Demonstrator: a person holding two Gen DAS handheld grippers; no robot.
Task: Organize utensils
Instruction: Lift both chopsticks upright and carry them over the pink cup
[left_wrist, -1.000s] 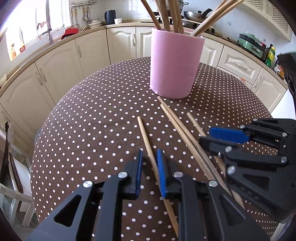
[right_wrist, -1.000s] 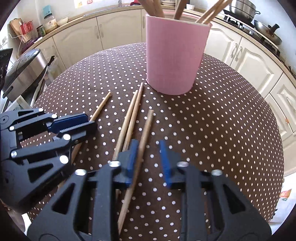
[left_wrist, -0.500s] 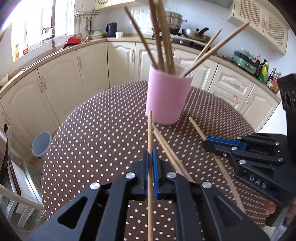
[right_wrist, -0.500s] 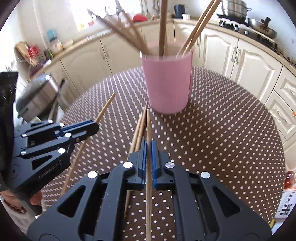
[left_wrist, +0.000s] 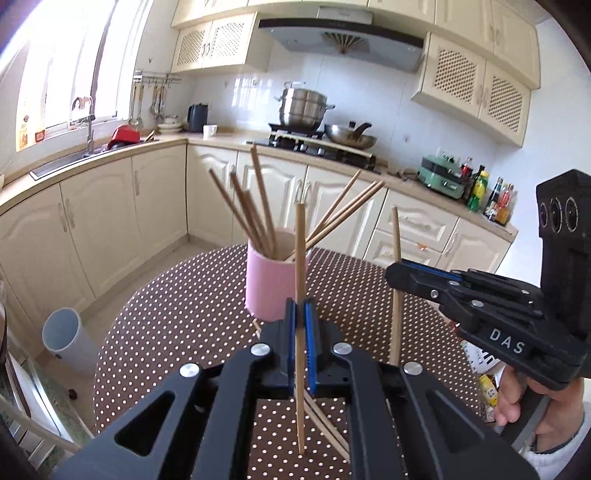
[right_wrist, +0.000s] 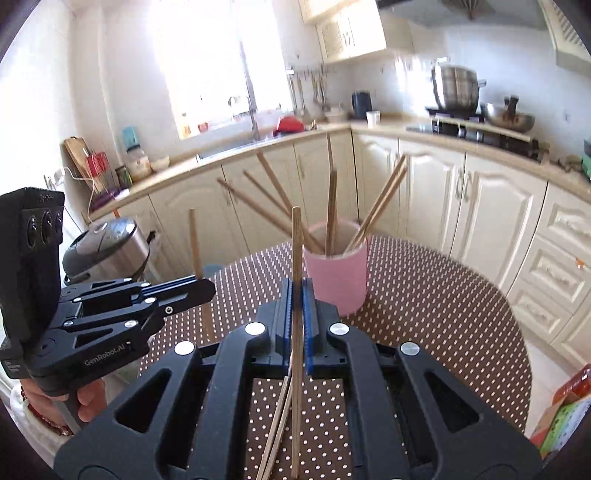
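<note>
Chopsticks: each hand-held gripper, left (left_wrist: 300, 325) and right (right_wrist: 296, 310), is clamped on one chopstick, upright, near the pink cup (left_wrist: 271, 284).

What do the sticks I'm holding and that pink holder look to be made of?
Chopstick in the left gripper and chopstick in the right gripper: likely bamboo or wood, matte tan. Pink holder: smooth, matte, opaque; plastic or ceramic, can't tell.
</note>
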